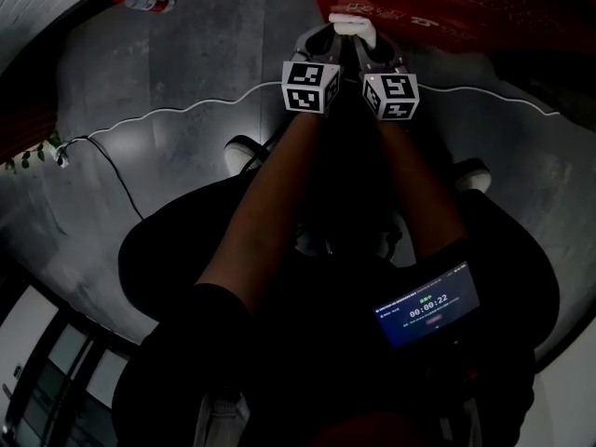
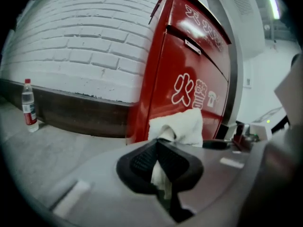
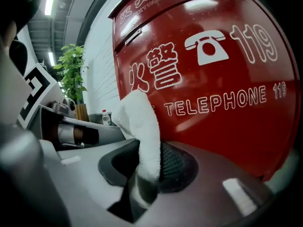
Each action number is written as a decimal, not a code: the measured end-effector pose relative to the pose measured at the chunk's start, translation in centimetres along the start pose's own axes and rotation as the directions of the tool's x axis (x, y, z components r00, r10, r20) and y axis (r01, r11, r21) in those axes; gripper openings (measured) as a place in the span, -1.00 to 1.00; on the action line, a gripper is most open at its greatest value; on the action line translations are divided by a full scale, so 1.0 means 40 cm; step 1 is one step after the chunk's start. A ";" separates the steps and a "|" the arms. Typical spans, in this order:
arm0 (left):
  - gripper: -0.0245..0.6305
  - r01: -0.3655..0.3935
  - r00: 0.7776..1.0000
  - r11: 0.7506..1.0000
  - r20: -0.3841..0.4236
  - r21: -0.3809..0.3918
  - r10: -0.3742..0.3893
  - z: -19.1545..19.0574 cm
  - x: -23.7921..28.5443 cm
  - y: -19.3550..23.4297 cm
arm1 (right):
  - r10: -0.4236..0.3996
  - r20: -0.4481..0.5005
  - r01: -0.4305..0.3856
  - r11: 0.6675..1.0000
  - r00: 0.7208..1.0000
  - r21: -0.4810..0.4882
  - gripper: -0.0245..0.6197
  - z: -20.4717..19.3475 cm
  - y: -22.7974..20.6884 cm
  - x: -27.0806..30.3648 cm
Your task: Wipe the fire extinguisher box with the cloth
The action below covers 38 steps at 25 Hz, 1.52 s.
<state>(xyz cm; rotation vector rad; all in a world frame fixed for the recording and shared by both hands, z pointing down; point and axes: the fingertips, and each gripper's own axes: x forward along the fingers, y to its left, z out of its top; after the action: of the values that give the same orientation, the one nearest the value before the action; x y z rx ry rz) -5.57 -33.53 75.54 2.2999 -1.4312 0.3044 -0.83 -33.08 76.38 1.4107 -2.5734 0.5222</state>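
Note:
The red fire extinguisher box [image 3: 208, 74] with white characters and "TELEPHONE 119" fills the right gripper view; in the left gripper view the box [image 2: 189, 74] stands against a white brick wall. A white cloth [image 1: 352, 28] is stretched between both grippers just in front of the box's face. My left gripper [image 2: 158, 161] is shut on one end of the cloth [image 2: 177, 126]. My right gripper [image 3: 147, 161] is shut on the other end of the cloth [image 3: 139, 126]. In the head view the left gripper [image 1: 321, 52] and right gripper [image 1: 372, 56] sit side by side, arms extended.
A plastic water bottle [image 2: 29, 105] stands on the grey floor by the wall, left of the box. A white cable [image 1: 186, 110] runs across the floor. A potted green plant [image 3: 73, 74] is behind, on the left. A device with a lit timer screen [image 1: 426, 304] hangs at my chest.

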 end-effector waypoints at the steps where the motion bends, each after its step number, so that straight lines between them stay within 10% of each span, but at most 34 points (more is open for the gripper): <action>1: -0.93 -0.004 1.000 1.000 0.002 -0.011 0.004 -0.003 0.004 -0.002 | 0.000 -0.004 0.000 1.000 1.000 0.003 -0.62 -0.001 -0.003 -0.002; 25: -0.93 0.264 0.964 0.963 -0.027 -0.048 -0.266 0.010 0.182 -0.456 | -0.279 0.046 0.271 0.953 0.959 0.135 -0.62 0.027 -0.374 -0.285; 38: -0.93 0.273 0.962 0.962 -0.010 -0.019 -0.273 0.034 0.215 -0.583 | -0.293 0.071 0.283 0.951 0.954 0.124 -0.62 0.053 -0.464 -0.379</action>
<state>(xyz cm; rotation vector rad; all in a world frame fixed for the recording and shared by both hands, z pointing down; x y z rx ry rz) 19.06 -32.02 72.38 2.4379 -1.0863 0.2217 23.05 -31.17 74.01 1.8482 -2.3720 0.5762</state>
